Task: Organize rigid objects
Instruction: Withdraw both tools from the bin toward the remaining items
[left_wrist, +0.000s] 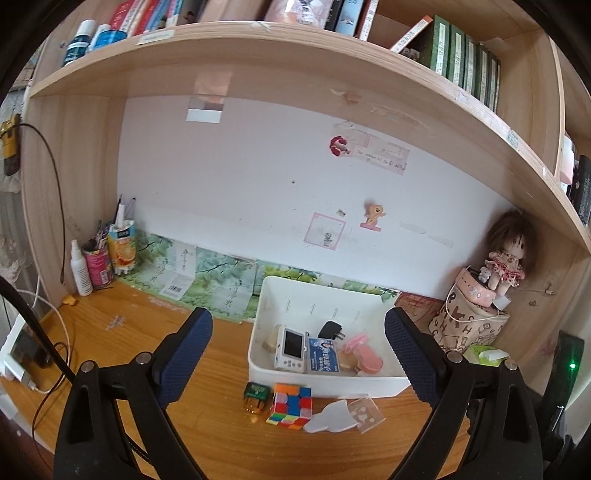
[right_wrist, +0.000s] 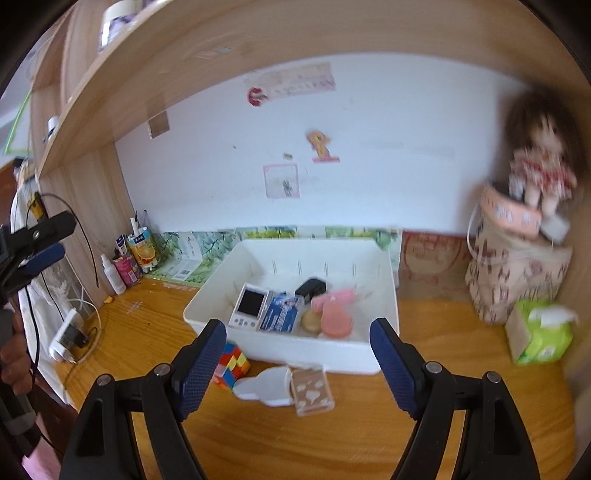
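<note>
Both grippers spread, nothing held: left gripper (left_wrist: 298, 356), right gripper (right_wrist: 298, 365). White bin (right_wrist: 314, 356) just ahead; cube (left_wrist: 289, 405) nearer, on table (left_wrist: 207, 424).

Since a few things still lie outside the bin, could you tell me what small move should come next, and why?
Probably lower the right gripper, open and empty, onto the clear block on the desk just in front of the white bin; it sits almost between the fingers, nearer than the puzzle cube.

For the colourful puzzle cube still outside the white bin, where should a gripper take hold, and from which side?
Probably from above: close on two opposite flat faces of the puzzle cube. It sits on the desk between the green box and white cutout, crowding a sideways approach.
</note>
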